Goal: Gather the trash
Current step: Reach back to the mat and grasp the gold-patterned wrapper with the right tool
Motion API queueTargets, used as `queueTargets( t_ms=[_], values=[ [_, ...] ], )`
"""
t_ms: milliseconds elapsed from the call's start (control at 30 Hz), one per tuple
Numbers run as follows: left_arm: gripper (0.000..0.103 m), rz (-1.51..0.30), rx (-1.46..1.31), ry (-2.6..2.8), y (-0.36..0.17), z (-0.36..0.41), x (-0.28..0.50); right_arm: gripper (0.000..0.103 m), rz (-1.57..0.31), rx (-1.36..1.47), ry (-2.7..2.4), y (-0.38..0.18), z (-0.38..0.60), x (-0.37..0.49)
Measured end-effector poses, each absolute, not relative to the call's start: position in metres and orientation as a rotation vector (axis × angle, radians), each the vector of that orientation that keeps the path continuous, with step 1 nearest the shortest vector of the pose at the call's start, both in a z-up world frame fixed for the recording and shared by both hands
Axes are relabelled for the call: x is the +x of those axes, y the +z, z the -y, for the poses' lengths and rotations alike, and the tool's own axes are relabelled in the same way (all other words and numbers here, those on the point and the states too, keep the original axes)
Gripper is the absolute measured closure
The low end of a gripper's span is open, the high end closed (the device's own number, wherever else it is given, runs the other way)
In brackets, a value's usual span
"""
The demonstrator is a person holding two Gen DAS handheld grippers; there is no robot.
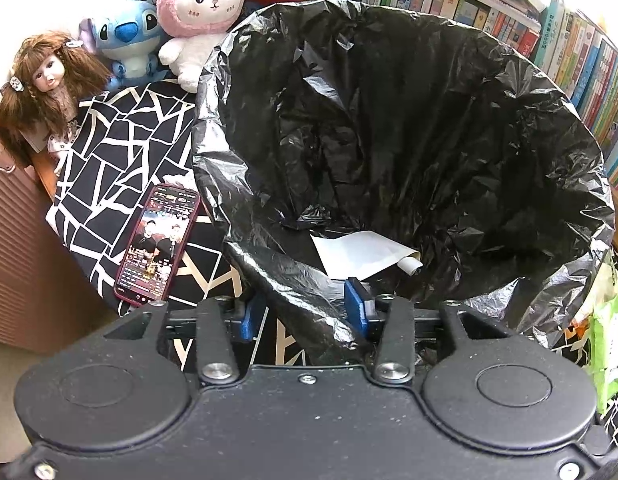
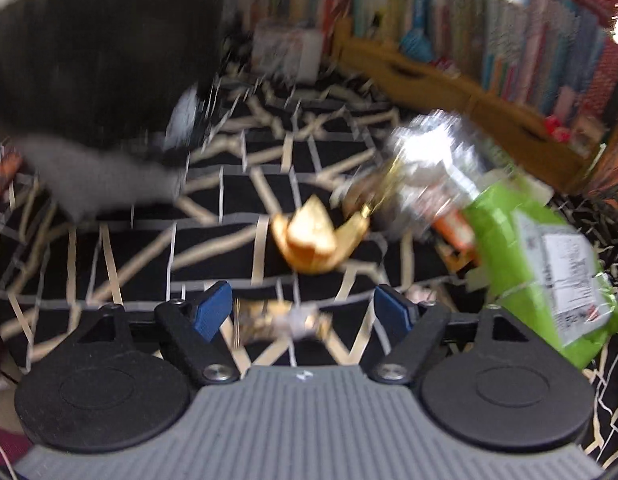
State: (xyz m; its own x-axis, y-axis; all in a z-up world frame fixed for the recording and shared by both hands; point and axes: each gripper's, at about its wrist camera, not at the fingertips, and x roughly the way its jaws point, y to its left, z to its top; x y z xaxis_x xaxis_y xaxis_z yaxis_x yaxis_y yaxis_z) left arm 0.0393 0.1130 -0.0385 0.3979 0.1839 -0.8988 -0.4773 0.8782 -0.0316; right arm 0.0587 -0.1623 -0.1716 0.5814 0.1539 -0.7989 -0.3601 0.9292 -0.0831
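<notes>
Your left gripper (image 1: 305,312) has its jaws narrow, with a fold of the black trash bag (image 1: 389,132) rim between them; whether the pads truly pinch it you cannot tell, so the rim may slip out and the mouth collapse. Inside the bag, just ahead of that gripper, lies a white paper scrap (image 1: 361,252). To its left rests a phone (image 1: 157,246) on the patterned cloth (image 1: 121,148); keep the bag's edge off it.

Your right gripper (image 2: 305,310) stands wide open and holds nothing. A crinkled wrapper (image 2: 281,320) sits between its fingers, blurred; close too early and you may miss it or snag cloth. Ahead lies a golden peel-like scrap (image 2: 313,240), and to the right a green packet (image 2: 549,264), close enough for your right finger to nudge.
</notes>
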Motion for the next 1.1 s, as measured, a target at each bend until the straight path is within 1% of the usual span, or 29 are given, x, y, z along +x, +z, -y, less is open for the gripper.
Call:
queueTargets(
  t_ms=[167,500,600,667,700,733,800,967,1100],
  values=[
    [0.058,-1.076,-0.301,0.429,-0.036,-0.110,0.037,0.015,-0.966,-0.258,0.309,-0.200,0.154,0.060],
    [0.056,-1.077,-0.288,0.433,-0.038,-0.107,0.039,0.015,-1.044,-0.171,0.260,-0.221,0.152,0.083],
    [0.056,-1.078,-0.285,0.434,-0.039,-0.107,0.040,0.018,-1.064,-0.170,0.275,-0.224,0.150,0.083],
    [0.056,-1.078,-0.286,0.434,-0.039,-0.107,0.040,0.022,-1.058,-0.171,0.273,-0.223,0.150,0.081],
    [0.056,-1.078,-0.288,0.434,-0.039,-0.108,0.040,0.026,-1.057,-0.166,0.270,-0.222,0.150,0.080],
    [0.056,-1.078,-0.289,0.433,-0.039,-0.108,0.039,0.032,-1.056,-0.161,0.268,-0.221,0.150,0.080],
    [0.056,-1.079,-0.293,0.431,-0.040,-0.108,0.040,0.037,-1.054,-0.155,0.260,-0.218,0.151,0.079],
    [0.056,-1.079,-0.295,0.430,-0.040,-0.109,0.040,0.039,-1.017,-0.126,0.260,-0.202,0.155,0.079],
    [0.056,-1.080,-0.296,0.428,-0.041,-0.109,0.041,0.039,-0.947,-0.079,0.272,-0.171,0.157,0.078]
  ],
)
